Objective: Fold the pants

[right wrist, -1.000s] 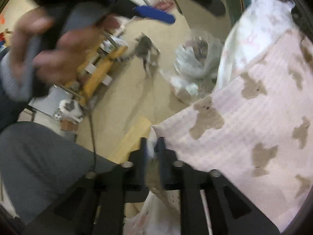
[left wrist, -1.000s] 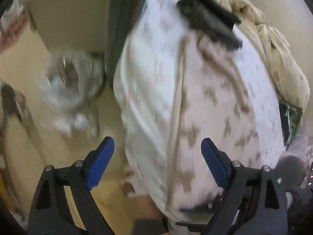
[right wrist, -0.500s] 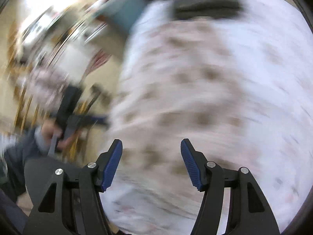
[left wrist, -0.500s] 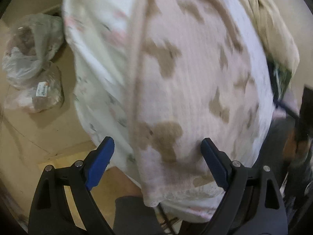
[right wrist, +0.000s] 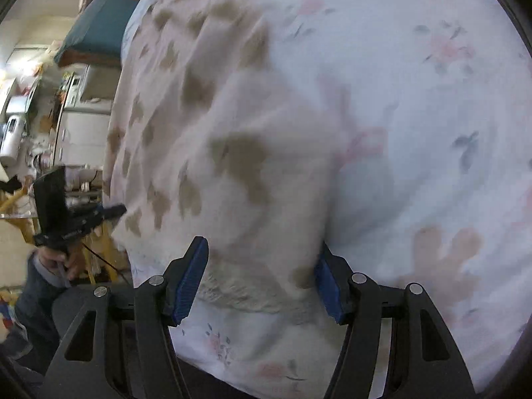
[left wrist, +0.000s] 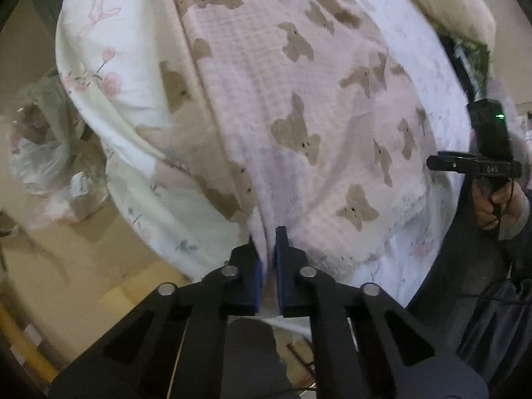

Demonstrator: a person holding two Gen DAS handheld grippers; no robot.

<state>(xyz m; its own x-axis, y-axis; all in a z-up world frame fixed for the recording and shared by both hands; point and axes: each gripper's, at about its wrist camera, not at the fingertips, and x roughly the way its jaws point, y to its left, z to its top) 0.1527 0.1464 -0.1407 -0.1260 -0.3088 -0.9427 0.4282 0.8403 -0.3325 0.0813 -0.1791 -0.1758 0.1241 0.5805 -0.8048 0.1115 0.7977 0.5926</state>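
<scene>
The left gripper (left wrist: 268, 259) is closed on a fold of the pants (left wrist: 299, 106); its two blue pads pinch the pink cloth at the near hem, between the legs. From this pinch the pants spread away, pink with brown bear figures, lying on a white floral sheet (left wrist: 99, 66). Further to the right of this tool, a hand (left wrist: 495, 202) holds the other gripper's black handle beside the lace hem. Far to its left a plastic bag (left wrist: 43, 153) lies on the beige floor.

The right gripper (right wrist: 259, 281) has its jaws apart; they have just been closing a little. The lace hem (right wrist: 239, 294) of the pants lies between the blue pads, and the right pad is at the cloth's edge, but the pads do not squeeze it. Beyond this tool the pants run up and to the left over the sheet. Far on its left, the person's other hand (right wrist: 58, 257) holds the left gripper's handle.
</scene>
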